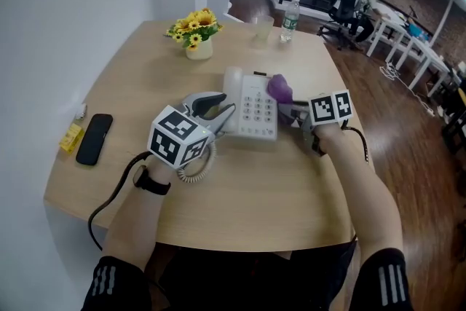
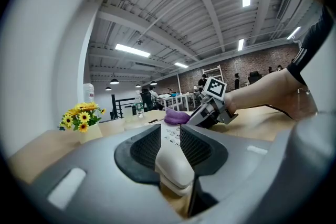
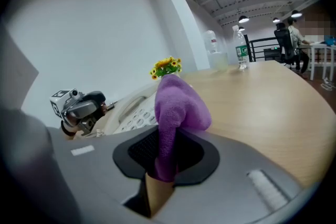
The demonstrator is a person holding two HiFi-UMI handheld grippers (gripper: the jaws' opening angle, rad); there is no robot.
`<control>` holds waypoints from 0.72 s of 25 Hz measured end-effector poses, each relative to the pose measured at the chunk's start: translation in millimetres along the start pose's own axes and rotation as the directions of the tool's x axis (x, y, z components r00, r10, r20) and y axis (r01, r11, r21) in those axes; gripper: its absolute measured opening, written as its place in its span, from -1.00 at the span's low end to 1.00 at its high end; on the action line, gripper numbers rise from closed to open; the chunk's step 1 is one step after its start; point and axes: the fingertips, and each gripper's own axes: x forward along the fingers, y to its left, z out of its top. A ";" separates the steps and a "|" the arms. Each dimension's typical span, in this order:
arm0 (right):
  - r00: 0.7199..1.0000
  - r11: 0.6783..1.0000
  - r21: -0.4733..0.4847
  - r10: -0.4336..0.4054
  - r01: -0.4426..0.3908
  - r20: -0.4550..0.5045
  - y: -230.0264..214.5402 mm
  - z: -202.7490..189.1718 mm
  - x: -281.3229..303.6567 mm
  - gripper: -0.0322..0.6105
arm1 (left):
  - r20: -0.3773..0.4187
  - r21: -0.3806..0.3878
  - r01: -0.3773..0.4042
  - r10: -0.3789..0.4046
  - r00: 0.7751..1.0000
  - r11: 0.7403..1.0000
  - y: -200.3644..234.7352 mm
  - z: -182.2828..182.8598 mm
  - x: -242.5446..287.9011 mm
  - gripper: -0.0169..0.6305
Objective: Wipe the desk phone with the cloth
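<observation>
Left hand-held gripper [image 1: 216, 108] clamps the desk phone's handset [image 2: 170, 162] while the right hand-held gripper [image 1: 293, 111], pinching the purple cloth [image 1: 279, 88], sits just right of the keypad [image 1: 256, 109].

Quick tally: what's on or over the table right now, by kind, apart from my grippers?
White corded desk phone: 1
Black slab mobile phone: 1
Purple fleecy cloth: 1
White pot of yellow flowers: 1
Clear plastic water bottle: 1
Clear cup: 1
Small yellow box: 1
Small white item, unidentifiable: 1
Total: 8
</observation>
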 end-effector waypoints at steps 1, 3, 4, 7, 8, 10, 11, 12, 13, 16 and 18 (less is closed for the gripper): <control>1.000 1.000 -0.011 0.006 -0.007 -0.014 4.6 -5.1 -2.0 -0.67 | -0.001 0.001 0.000 0.000 1.000 1.000 -0.3 -0.3 0.2 -0.62; 0.999 0.999 -0.033 0.014 -0.016 -0.041 13.9 -16.0 -6.4 -0.67 | -0.001 0.003 0.000 0.000 1.000 1.000 -0.8 -0.3 0.0 -0.62; 0.999 0.999 -0.044 0.016 -0.018 -0.052 18.4 -21.2 -8.7 -0.67 | -0.001 0.003 0.000 0.000 1.000 1.000 -0.9 -0.3 -0.1 -0.62; 0.997 0.997 -0.073 0.026 -0.031 -0.067 31.3 -33.6 -15.4 -0.67 | -0.003 0.005 -0.002 0.002 1.000 1.000 -0.1 -0.9 0.1 -0.62; 0.997 0.996 -0.081 0.031 -0.037 -0.069 35.4 -36.5 -17.6 -0.67 | -0.003 0.005 -0.003 0.003 1.000 1.000 0.1 -0.9 0.1 -0.62; 0.997 0.994 -0.101 0.038 -0.046 -0.072 42.5 -41.7 -21.7 -0.67 | -0.002 0.005 -0.003 0.003 1.000 1.000 0.4 -0.8 0.1 -0.62; 0.996 0.993 -0.111 0.041 -0.049 -0.073 45.9 -44.2 -23.6 -0.67 | -0.002 0.005 -0.003 0.003 1.000 1.000 0.3 -1.0 0.2 -0.62; 0.996 0.991 -0.121 0.043 -0.052 -0.074 49.2 -46.4 -25.3 -0.67 | -0.002 0.005 -0.003 0.003 1.000 1.000 0.4 -1.2 0.2 -0.62; 0.996 0.990 -0.129 0.047 -0.056 -0.074 52.6 -48.5 -26.8 -0.67 | -0.003 0.005 -0.003 0.003 1.000 1.000 0.7 -1.3 0.2 -0.62; 0.994 0.986 -0.145 0.066 -0.078 -0.081 63.6 -55.5 -31.7 -0.67 | -0.004 0.006 -0.004 0.004 1.000 1.000 1.4 -1.6 0.7 -0.62; 0.993 0.984 -0.155 0.079 -0.092 -0.087 70.5 -60.5 -35.0 -0.67 | -0.004 0.007 -0.005 0.005 1.000 1.000 1.4 -2.0 0.9 -0.62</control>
